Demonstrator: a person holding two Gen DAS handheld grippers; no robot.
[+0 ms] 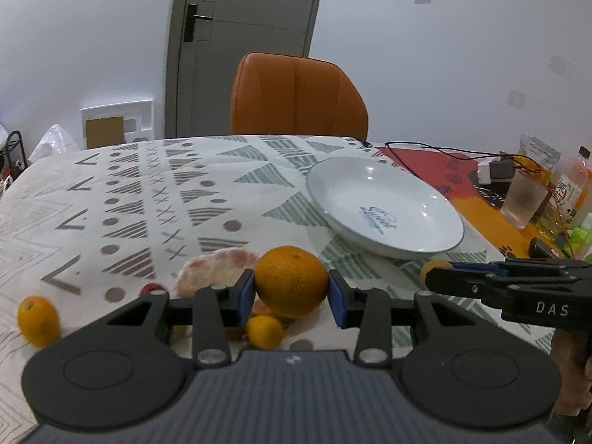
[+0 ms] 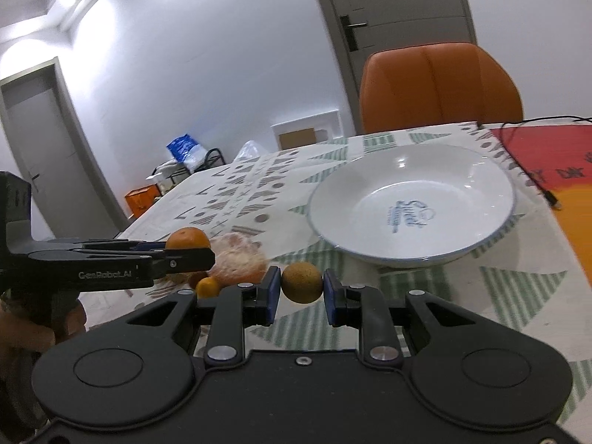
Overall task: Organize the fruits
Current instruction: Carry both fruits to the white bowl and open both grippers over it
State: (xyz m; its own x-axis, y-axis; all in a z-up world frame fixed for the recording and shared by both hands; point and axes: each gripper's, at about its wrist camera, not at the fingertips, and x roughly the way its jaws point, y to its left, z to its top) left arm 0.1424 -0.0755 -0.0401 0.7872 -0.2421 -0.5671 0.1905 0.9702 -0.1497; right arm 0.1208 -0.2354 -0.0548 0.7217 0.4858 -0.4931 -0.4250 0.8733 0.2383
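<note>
- The left tongs (image 1: 291,288) pinch a large orange (image 1: 291,280) between their blue pads (image 1: 246,296); the fruit sits raised above the patterned bench (image 1: 155,192), on the near side of the white plate (image 1: 384,207).
- The orange is nearly round, so no long axis stands out; its small stem dimple faces up and slightly toward the plate.
- The right tongs (image 2: 300,291) grip a small brownish round fruit (image 2: 302,282), both pads touching its sides, held just on the near side of the plate (image 2: 410,203); it too is round, with no clear pointing end.
- In the left wrist view the right tongs (image 1: 436,272) come in from the plate's near side, their yellowish fruit (image 1: 433,265) peeping at the tips.
- The plate is shallow, blue-rimmed, with blue lettering in its well; it rests on the bench and holds no fruit.
- Away from the plate, beyond the left tongs, a peeled pinkish citrus (image 1: 214,272) lies on the cloth with its long axis running across the view.
- A small mandarin (image 1: 264,331) lies under the held orange, and another mandarin (image 1: 39,320) lies farther from the plate, its long axis tilted upright.
- An orange chair (image 1: 298,98) stands on the plate's far side, at the bench edge.
- A frosted glass (image 1: 523,199) and bottles (image 1: 571,188) stand beside the plate, opposite the fruit pile.
</note>
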